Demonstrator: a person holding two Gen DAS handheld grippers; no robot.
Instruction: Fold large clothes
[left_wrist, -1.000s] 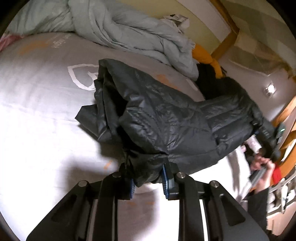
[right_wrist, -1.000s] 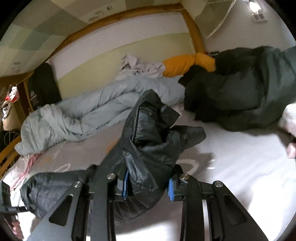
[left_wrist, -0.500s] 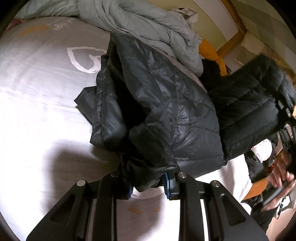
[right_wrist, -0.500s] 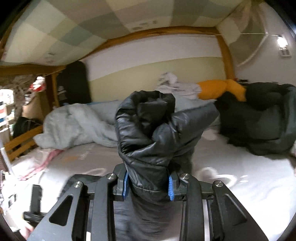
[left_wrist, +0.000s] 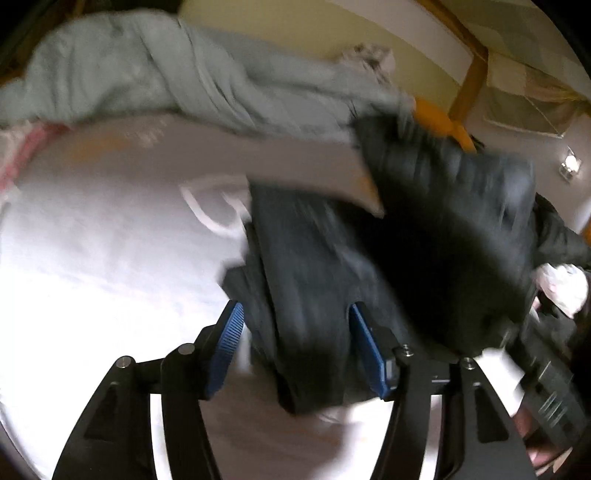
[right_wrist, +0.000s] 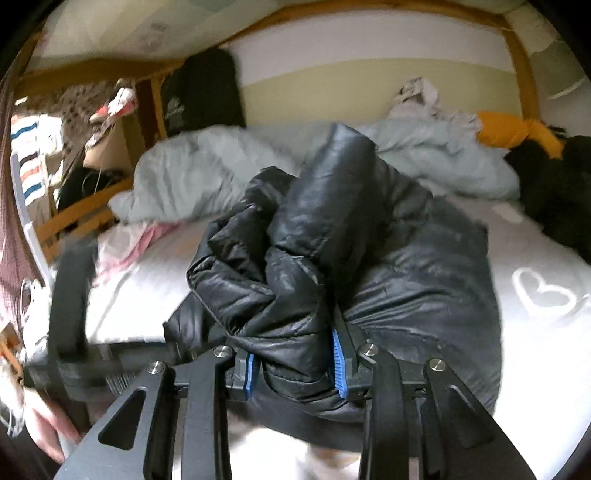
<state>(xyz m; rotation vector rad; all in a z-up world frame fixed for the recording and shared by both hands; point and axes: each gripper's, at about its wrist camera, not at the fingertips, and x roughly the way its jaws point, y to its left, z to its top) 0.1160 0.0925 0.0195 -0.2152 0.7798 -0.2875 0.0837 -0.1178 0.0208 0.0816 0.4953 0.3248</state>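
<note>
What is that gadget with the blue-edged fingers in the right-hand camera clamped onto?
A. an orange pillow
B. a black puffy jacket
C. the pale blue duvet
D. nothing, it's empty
B: in the right wrist view the right gripper has a bunched fold of the black puffy jacket pinched between its blue-edged fingers, while the pale blue duvet lies untouched behind it.

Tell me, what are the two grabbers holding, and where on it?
The right gripper is shut on a bunched fold of the black puffer jacket. The left gripper is open, with jacket fabric between its fingers, not pinched.
</note>
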